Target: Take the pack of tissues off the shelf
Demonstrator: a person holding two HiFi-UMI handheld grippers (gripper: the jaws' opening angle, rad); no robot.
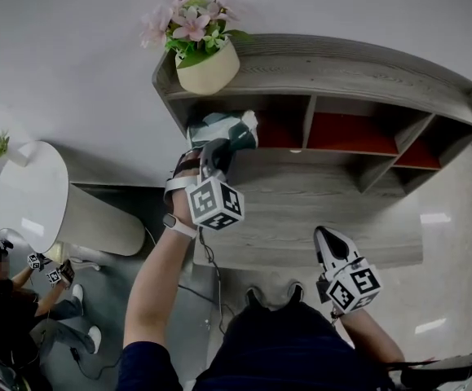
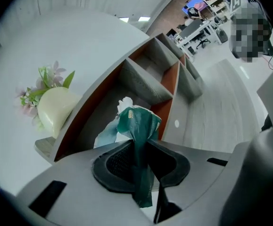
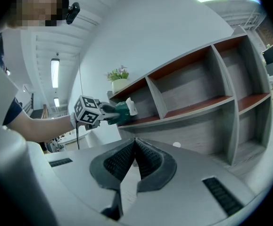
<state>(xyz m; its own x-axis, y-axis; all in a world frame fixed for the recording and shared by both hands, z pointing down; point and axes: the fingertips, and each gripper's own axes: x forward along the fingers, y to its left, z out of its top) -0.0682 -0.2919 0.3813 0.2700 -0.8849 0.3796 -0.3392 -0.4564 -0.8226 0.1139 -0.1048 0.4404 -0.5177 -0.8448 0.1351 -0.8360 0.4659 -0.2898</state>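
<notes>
The person wore a navy short sleeve (image 1: 144, 366), dark trousers (image 1: 293, 344) and a white wristband (image 1: 178, 225); the left gripper (image 1: 217, 153) at eleven o'clock and right gripper (image 1: 328, 239) at two each bore a black-and-white marker cube (image 1: 214, 204).

1. a plain white wall (image 1: 72, 47) fills the head view's upper left.
2. against it stands a grey wooden shelf (image 1: 366, 68) with red-lined compartments, a potted flower (image 1: 205, 55) on top.
3. a round white table (image 1: 28, 194) stands at left, with glossy pale floor (image 1: 456, 251) at right.
4. a ceiling strip light (image 3: 54, 73) glows at the left of the right gripper view.
</notes>
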